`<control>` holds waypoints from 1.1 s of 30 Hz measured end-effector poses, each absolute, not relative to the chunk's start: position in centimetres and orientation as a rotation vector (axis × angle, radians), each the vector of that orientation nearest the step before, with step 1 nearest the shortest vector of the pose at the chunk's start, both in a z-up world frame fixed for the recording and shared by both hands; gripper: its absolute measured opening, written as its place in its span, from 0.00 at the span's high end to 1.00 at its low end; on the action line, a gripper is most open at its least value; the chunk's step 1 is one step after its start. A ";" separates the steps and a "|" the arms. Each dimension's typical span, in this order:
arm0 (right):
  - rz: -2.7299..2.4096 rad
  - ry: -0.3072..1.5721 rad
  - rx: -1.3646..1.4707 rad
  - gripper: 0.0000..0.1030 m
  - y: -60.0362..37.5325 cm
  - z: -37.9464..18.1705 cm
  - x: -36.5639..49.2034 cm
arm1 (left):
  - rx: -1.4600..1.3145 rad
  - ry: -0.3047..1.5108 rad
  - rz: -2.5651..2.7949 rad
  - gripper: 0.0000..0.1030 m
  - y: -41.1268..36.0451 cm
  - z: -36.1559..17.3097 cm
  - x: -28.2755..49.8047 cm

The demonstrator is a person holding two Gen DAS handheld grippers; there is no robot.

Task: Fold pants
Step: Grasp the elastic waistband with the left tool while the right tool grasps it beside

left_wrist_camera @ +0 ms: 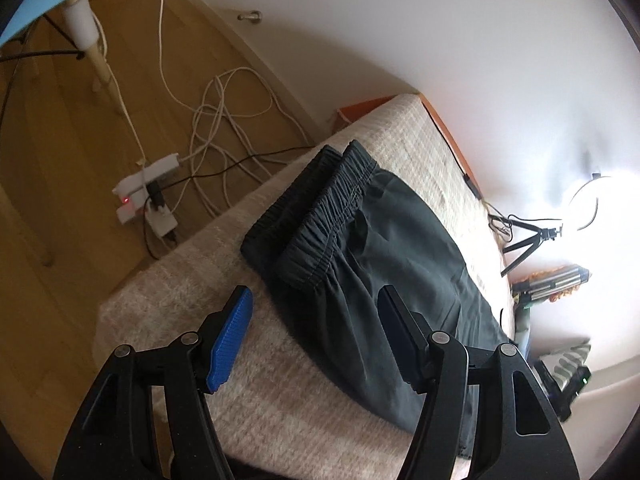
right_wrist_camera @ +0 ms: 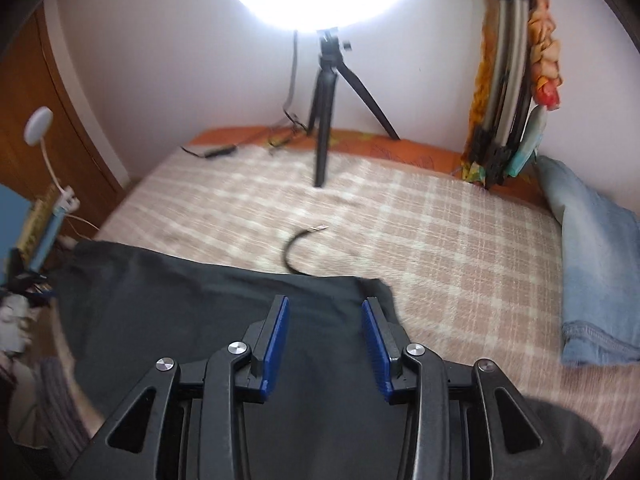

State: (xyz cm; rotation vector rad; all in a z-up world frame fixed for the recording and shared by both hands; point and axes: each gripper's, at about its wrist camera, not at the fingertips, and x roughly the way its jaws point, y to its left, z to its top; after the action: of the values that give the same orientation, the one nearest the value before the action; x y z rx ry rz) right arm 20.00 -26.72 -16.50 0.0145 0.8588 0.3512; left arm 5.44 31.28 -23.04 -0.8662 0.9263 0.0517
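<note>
In the left wrist view, a tangle of cables (left_wrist_camera: 224, 128) and a power strip (left_wrist_camera: 148, 196) lay on the wooden floor (left_wrist_camera: 48, 184) beside the bed (left_wrist_camera: 180, 304). The dark pants (left_wrist_camera: 380, 248) lay on the checked blanket near that edge, the elastic waistband doubled over itself; their lower end ran out of sight behind the left gripper (left_wrist_camera: 316, 320). Its fingers (left_wrist_camera: 232, 340) stood apart and released, one over the blanket and one over the cloth, whether touching it could not be told.

In the right wrist view, much of the picture was blurred. The pants (right_wrist_camera: 200, 292) spread across the near bed, cut off at the bottom edge. The right gripper (right_wrist_camera: 325, 320) hung above them with its fingers (right_wrist_camera: 276, 336) parted and nothing between them. A black cord (right_wrist_camera: 296, 248) curved out from behind the cloth. Farther back stood a tripod (right_wrist_camera: 324, 120) with a ring light (right_wrist_camera: 316, 4) cropped at the top, and folded jeans (right_wrist_camera: 596, 280) lay at the right edge.
</note>
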 end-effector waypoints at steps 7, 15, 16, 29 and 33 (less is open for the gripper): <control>0.398 0.821 0.040 0.62 -24.6 -14.6 15.8 | -0.922 0.831 0.060 0.37 31.9 -23.7 5.5; 0.440 0.828 0.026 0.62 -21.2 -13.7 14.4 | -0.945 0.732 0.032 0.46 32.3 -24.3 6.1; 0.449 0.829 0.020 0.62 -20.4 -13.6 14.3 | -0.939 0.731 0.047 0.64 32.4 -24.4 6.2; 0.656 0.919 -0.024 0.42 -7.5 -12.7 14.9 | -0.573 0.640 0.065 0.79 29.0 -20.9 6.1; 0.742 0.975 -0.003 0.37 -2.2 -12.9 16.4 | -0.408 0.609 0.050 0.79 26.8 -19.6 5.9</control>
State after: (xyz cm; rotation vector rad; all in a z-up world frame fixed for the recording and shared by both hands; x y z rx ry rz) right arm 16.45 -2.21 -12.85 -0.0030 0.9751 0.7424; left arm 5.86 26.85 -19.59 -0.4078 0.6092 0.0499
